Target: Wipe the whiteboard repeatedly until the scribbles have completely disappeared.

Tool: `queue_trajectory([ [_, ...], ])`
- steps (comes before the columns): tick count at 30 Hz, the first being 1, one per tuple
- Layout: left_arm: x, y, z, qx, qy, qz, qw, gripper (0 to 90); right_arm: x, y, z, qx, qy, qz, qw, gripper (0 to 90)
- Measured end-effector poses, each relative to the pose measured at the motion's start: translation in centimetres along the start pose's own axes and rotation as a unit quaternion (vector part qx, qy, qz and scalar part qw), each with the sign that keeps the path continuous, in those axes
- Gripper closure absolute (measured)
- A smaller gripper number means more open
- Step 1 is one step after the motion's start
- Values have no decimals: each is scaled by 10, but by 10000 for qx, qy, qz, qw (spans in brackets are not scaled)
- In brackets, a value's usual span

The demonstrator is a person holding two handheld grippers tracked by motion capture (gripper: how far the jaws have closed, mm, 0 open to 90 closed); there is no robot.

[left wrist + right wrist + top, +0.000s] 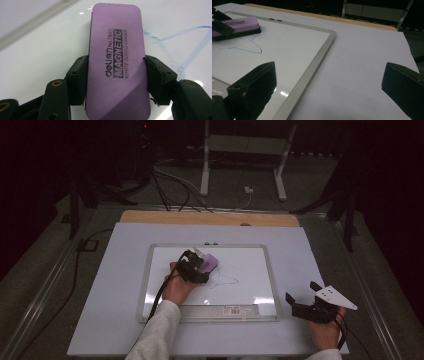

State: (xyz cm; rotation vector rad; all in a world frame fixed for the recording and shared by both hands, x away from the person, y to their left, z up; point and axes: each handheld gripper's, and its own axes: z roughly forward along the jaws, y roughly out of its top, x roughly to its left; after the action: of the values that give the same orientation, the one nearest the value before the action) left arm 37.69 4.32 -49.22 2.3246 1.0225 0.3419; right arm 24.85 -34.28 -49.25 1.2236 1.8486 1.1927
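A purple magnetic whiteboard eraser (116,62) lies flat on the whiteboard (250,262), and my left gripper (197,266) is shut on its long sides. In the high view the eraser (210,262) sits at the board's upper middle, just left of a blue marker drawing (225,281). The same blue lines (172,37) run to the right of the eraser in the left gripper view. My right gripper (305,297) rests open and holds nothing on the table right of the board's lower right corner. From the right gripper view I see the eraser (235,27) and the drawing (249,48) at far left.
The whiteboard frame (312,68) runs diagonally between my right jaws. A marker tray (220,311) with a barcode label lines the board's near edge. A white sheet (310,255) covers the table; a wooden strip (210,217) shows at the back. Cables and a stand lie beyond.
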Motion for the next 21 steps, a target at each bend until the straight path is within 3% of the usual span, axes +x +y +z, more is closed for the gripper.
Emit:
queue_trajectory([
  [3,-9,-2,-1,0,-280,187,9994,419,0,0,0,7,-7,12,10000,0],
  [7,-28,-7,-6,5,-653,598,9961,419,-1,0,-1,-7,-14,13,10000,0],
  [11,-33,-8,-8,27,-648,775,9949,419,0,0,-1,-5,1,1,10000,0],
  [12,-32,-7,-7,20,-647,722,9953,419,0,0,-1,-2,1,-3,10000,0],
  [17,-17,-1,-2,8,-201,387,9990,419,-1,0,-1,-5,-14,12,10000,0],
  [21,-1,2,1,2,122,10,9999,419,-1,0,-1,-6,-11,10,10000,0],
])
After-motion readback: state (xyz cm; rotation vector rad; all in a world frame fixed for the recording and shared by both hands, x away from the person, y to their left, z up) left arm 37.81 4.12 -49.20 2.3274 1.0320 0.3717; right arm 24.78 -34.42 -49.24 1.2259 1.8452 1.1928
